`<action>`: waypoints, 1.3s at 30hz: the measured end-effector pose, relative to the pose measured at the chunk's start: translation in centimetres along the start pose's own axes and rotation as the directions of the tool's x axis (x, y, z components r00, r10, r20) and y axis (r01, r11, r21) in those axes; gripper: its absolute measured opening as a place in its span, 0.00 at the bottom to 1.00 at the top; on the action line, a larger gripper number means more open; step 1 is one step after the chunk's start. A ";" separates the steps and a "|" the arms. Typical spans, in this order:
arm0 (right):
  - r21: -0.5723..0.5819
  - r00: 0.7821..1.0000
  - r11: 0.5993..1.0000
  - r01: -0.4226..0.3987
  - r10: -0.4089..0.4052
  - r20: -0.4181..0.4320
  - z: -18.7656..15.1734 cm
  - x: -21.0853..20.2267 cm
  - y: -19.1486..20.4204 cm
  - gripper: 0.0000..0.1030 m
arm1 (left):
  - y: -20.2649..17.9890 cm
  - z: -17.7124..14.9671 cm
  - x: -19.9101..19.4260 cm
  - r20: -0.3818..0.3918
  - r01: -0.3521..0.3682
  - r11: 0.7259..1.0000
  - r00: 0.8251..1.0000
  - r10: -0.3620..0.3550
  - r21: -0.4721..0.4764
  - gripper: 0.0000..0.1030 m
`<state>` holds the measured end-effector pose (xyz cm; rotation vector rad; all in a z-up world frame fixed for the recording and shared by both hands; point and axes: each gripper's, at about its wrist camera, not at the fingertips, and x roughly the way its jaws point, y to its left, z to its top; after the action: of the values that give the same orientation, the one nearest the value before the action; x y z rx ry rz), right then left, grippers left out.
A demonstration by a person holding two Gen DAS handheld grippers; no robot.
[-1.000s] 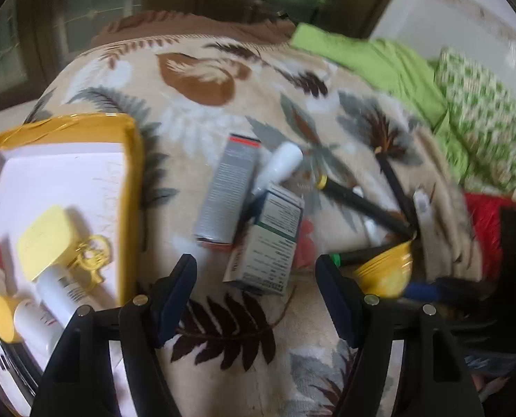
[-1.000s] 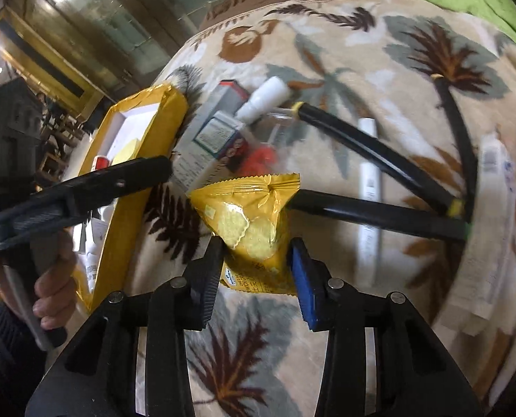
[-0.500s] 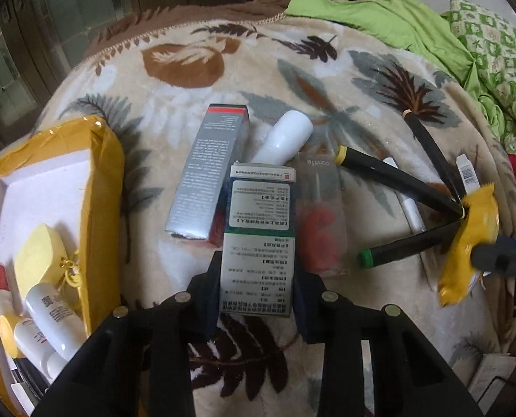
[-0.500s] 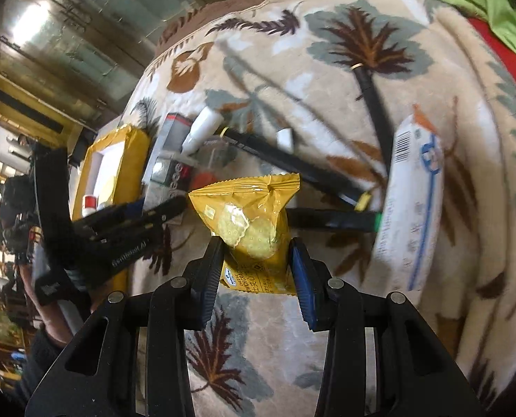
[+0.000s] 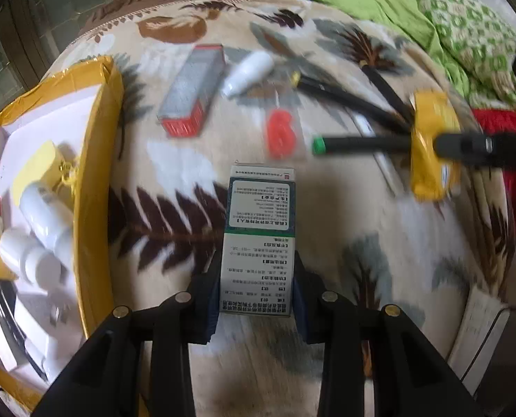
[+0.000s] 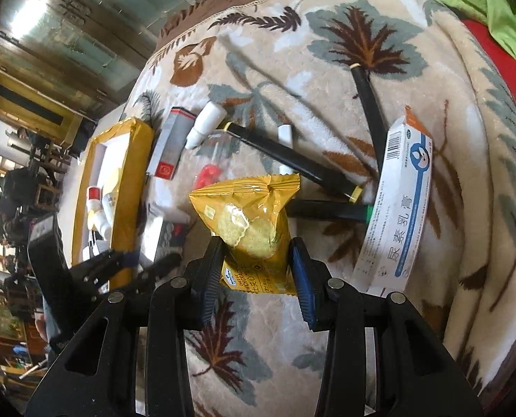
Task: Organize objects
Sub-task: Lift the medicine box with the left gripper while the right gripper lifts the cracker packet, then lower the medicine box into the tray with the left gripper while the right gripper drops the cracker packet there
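The left gripper [image 5: 257, 286] clamps a green-and-white medicine box [image 5: 259, 239]. To its left, the yellow-rimmed tray [image 5: 98, 160] holds white bottles [image 5: 46, 215] and a yellow block [image 5: 37, 166]. The right gripper [image 6: 256, 271] pinches a yellow biscuit packet [image 6: 249, 226] above the leaf-patterned blanket [image 6: 449, 208].

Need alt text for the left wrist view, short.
The left gripper is shut on a green-and-white medicine box above a leaf-print blanket. A yellow tray of white bottles sits at left; at right, the right gripper grips a yellow snack packet near black pens.
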<state>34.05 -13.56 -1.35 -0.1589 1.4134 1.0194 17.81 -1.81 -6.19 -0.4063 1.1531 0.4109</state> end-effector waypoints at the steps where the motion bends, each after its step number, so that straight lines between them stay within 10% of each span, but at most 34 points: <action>1: -0.003 1.000 1.000 0.003 -0.003 0.001 0.0 -0.2 0.1 0.37 | -0.3 -0.4 0.0 -0.003 0.002 1.000 1.000 -0.002 0.009 0.33; 13: 0.011 1.000 1.000 0.010 -0.010 0.002 0.0 -0.4 0.5 0.37 | -1.3 -0.3 1.0 0.032 -0.078 0.995 0.997 0.076 0.067 0.33; 24: 0.031 0.999 0.999 -0.017 0.016 0.039 -0.5 -2.7 0.4 0.37 | 1.7 -1.2 -3.8 0.164 0.054 0.995 0.986 -0.039 -0.089 0.33; 39: -0.080 0.996 0.996 -0.046 0.052 0.072 -0.4 -4.5 5.9 0.37 | 6.5 -3.0 -9.1 0.368 0.184 0.952 0.926 -0.083 -0.247 0.33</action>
<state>30.57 -12.55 5.19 -0.1436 1.3166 1.1112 8.93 1.29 0.62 -0.6258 0.7108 0.5044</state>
